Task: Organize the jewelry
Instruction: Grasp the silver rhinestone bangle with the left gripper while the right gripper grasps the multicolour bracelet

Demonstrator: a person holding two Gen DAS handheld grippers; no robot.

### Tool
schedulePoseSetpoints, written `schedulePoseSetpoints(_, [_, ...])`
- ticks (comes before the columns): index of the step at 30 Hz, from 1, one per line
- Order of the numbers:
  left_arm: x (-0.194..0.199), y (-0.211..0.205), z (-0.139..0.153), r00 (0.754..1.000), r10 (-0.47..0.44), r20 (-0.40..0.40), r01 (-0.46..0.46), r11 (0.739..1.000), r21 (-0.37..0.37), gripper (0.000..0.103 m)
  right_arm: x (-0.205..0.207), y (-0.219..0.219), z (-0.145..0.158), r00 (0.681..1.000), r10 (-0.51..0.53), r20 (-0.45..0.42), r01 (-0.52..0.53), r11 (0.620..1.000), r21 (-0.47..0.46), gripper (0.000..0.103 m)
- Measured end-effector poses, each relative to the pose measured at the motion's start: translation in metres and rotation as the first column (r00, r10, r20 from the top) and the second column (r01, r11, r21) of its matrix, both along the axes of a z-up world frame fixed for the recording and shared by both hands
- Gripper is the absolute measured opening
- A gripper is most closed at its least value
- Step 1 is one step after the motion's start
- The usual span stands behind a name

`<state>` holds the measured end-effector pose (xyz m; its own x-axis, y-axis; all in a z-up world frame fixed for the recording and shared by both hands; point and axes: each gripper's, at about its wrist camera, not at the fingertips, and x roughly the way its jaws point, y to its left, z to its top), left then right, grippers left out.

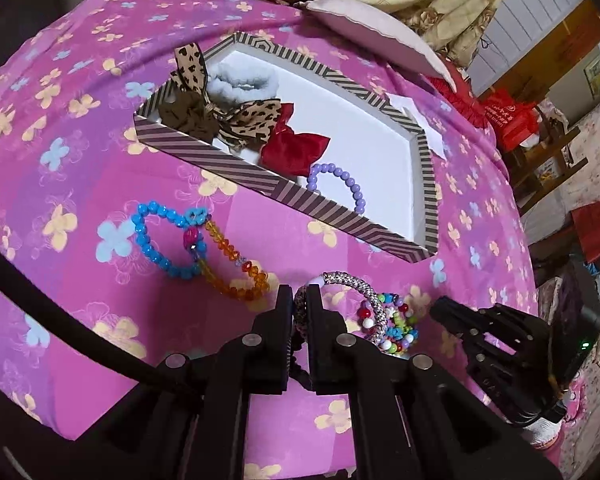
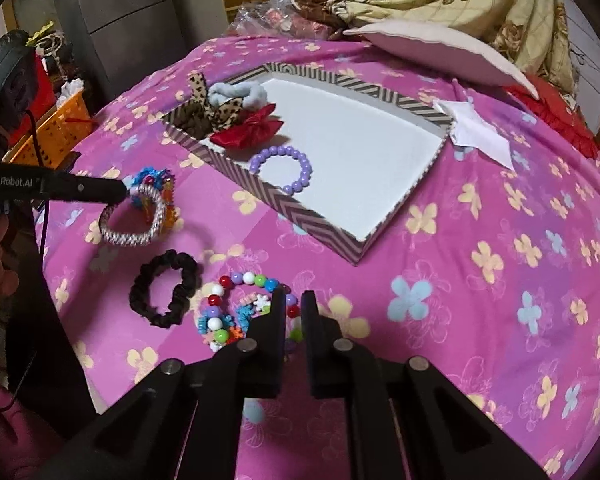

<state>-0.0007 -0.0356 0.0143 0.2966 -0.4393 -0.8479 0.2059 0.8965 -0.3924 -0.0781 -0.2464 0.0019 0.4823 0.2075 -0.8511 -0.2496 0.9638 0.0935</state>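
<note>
The left gripper (image 1: 299, 300) pinched the silver woven bangle (image 1: 356, 292); the striped tray (image 1: 228, 164) lay beyond it, nearer than to the right gripper (image 2: 290, 308), clamped on the multicoloured bead bracelet (image 2: 224, 312).

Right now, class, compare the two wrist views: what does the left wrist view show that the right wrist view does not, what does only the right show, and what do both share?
Only the left wrist view shows the blue bead bracelet and the orange bead bracelet lying clear on the cloth. Only the right wrist view shows the black scrunchie and a white folded paper. Both show the striped box holding a purple bead bracelet, the left tool shut on a silver braided bracelet, and the multicoloured bead bracelet at the right tool.
</note>
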Motion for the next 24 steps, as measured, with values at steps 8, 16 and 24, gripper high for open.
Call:
schedulePoseSetpoints(8, [-0.003,-0.002,-0.009,1.000,-0.003,-0.024,0.003,1.000,0.012,0.027,0.011,0.006,-0.028,0.997,0.012,-0.074,-0.015,0.999,-0.036,0.010])
schedulePoseSetpoints(16, [-0.001,-0.002,-0.014,0.999,0.000,-0.037,0.001,1.000,0.012,0.027,0.014,0.010,-0.031,0.995,0.044,-0.092,-0.049,0.997,-0.058,0.017])
schedulePoseSetpoints(24, [-0.001,-0.004,-0.016,0.999,0.000,-0.047,0.000,1.000,0.014,0.028,0.024,0.022,-0.034,0.990,0.087,-0.108,-0.097,0.991,-0.090,0.018])
